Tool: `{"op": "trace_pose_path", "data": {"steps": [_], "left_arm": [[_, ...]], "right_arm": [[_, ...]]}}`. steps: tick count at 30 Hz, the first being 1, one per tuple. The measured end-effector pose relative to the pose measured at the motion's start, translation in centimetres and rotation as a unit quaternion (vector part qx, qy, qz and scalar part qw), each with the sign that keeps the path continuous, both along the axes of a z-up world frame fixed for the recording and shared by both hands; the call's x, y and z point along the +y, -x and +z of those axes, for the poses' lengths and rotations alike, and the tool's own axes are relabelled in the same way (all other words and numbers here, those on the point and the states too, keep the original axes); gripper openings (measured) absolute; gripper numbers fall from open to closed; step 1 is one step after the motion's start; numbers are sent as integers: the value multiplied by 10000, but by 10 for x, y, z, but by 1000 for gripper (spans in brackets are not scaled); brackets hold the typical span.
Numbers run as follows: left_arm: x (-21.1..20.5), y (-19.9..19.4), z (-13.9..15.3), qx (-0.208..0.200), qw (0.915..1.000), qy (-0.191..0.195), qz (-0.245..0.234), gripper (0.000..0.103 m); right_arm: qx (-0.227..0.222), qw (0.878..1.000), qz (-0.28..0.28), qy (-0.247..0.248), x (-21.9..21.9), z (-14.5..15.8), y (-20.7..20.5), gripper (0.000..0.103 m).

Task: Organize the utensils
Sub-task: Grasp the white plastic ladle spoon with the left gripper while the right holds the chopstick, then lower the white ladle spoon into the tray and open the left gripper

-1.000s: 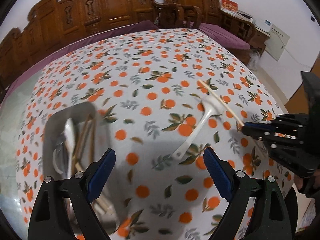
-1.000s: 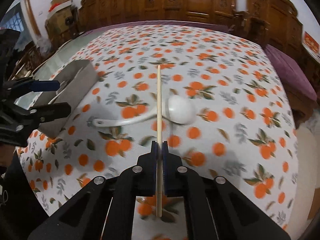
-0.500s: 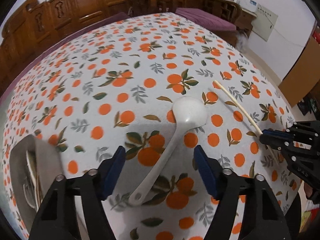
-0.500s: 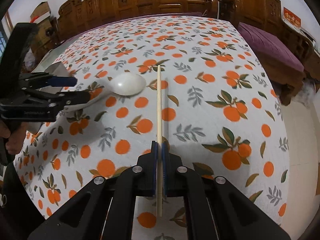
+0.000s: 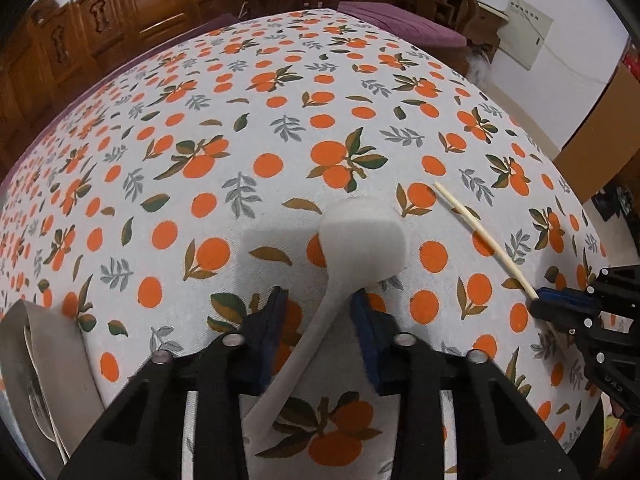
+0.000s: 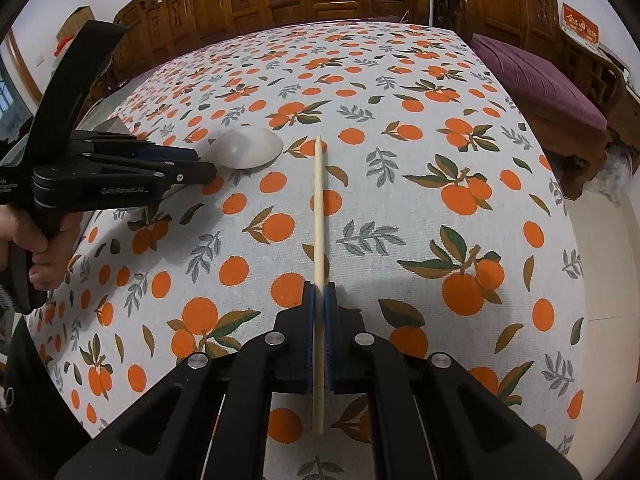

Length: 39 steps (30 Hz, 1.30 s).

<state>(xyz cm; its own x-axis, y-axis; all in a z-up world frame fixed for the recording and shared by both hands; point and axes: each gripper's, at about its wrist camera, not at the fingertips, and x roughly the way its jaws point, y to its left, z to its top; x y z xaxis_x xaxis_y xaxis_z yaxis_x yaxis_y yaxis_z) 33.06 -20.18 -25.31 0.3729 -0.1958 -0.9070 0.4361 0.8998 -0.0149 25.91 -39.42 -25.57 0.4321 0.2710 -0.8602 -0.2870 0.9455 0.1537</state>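
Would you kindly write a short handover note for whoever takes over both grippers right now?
Left gripper: jaws have just been closing around the white ceramic spoon handle; a gap still shows, so no grip yet.
Right gripper: shut on the pale wooden chopstick.
Grey metal utensil tray: at the table's left edge, already holding some cutlery.
Left: finish gripping the spoon, then carry spoon and chopstick to the tray.

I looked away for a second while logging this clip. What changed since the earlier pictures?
The left tool came down over the white spoon, and its jaws have just been closing around the handle, which lies between them. The metal tray slid to that view's left edge. The right tool stays shut on the chopstick.
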Motion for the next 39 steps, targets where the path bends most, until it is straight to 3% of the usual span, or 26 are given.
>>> {"op": "trace_pose_path", "data": {"steps": [1, 6, 25, 39], "left_arm": [[-1, 1, 0, -11, 10000, -28, -17, 10], [3, 9, 12, -83, 9999, 74, -17, 3], [65, 48, 88, -567, 9967, 422, 390, 3], [148, 70, 114, -739, 9908, 524, 1001, 3]], "right_arm": [[2, 10000, -2, -8, 0, 0, 0, 6], [-70, 10000, 15, -21, 6, 7, 2, 6], [-504, 9982, 321, -75, 66, 59, 12, 6], [-641, 9957, 663, -85, 125, 77, 16, 6]]}}
